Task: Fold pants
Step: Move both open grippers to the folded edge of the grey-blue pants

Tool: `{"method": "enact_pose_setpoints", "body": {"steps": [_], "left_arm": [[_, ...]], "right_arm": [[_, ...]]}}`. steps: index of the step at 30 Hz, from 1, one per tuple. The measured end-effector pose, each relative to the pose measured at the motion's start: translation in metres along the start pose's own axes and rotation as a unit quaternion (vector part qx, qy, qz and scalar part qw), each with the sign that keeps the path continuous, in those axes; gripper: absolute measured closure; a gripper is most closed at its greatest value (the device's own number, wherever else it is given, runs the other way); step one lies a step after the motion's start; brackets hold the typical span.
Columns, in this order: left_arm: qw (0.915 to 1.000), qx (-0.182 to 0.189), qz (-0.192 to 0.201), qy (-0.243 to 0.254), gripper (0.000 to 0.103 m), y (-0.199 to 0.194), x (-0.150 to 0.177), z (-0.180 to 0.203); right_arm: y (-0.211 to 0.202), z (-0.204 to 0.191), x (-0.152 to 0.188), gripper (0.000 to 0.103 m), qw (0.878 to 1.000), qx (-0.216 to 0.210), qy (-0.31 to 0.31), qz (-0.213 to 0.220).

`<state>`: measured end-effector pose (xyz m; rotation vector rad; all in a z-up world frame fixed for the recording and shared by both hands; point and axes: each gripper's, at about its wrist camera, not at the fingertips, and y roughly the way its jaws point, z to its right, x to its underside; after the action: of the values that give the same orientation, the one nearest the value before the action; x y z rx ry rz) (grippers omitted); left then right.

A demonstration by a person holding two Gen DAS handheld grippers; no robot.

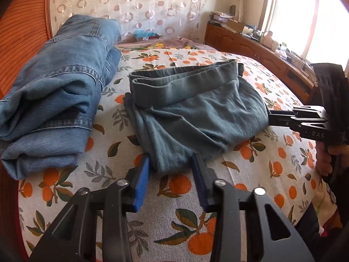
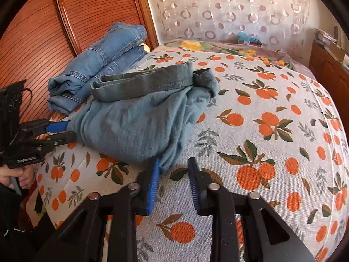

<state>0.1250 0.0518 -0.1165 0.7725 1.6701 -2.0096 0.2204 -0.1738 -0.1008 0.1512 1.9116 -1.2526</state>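
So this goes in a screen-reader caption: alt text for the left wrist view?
Open left gripper straddles the near edge of folded teal pants on an orange-print bedspread; folded jeans lie left, the right gripper at the pants' right edge.

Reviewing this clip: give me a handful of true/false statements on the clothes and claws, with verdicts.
1. The green pants lie on the orange-print bedspread. True.
2. The jeans are spread out flat. False: they sit folded in a pile.
3. The left claw is open, with pants fabric between its fingers. True.
4. The right claw is clamped shut. False: its fingers stand apart.
5. The jeans lie on top of the green pants. False: they lie beside them.
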Motion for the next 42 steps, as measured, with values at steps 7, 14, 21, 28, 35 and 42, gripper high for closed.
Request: {"method": "enact_pose_setpoints", "body": {"steps": [7, 14, 21, 28, 35, 42], "left_arm": [[0.9999, 0.007, 0.005, -0.006, 0.093, -0.001, 0.003, -0.007], [0.9997, 0.004, 0.019, -0.012, 0.094, -0.012, 0.010, -0.010], [0.9990, 0.024, 0.038, -0.011, 0.095, -0.034, 0.017, -0.003], [0.9988, 0.042, 0.027, -0.002, 0.095, -0.059, 0.054, 0.017], [0.9992, 0.040, -0.002, -0.003, 0.093, -0.060, 0.078, 0.021], [0.9993, 0.031, 0.020, -0.002, 0.067, -0.075, 0.072, 0.019]], "right_arm": [[-0.016, 0.004, 0.006, 0.102, 0.999, 0.024, -0.004, 0.035], [-0.031, 0.005, 0.015, 0.102, 0.998, 0.036, -0.004, 0.043], [-0.054, 0.004, 0.028, 0.102, 0.998, 0.030, 0.009, 0.052], [-0.079, -0.004, 0.074, 0.102, 0.999, 0.009, 0.019, 0.033], [-0.091, -0.011, 0.096, 0.102, 0.999, -0.004, 0.027, 0.028], [-0.106, -0.019, 0.081, 0.100, 0.999, 0.023, 0.005, 0.044]]}}
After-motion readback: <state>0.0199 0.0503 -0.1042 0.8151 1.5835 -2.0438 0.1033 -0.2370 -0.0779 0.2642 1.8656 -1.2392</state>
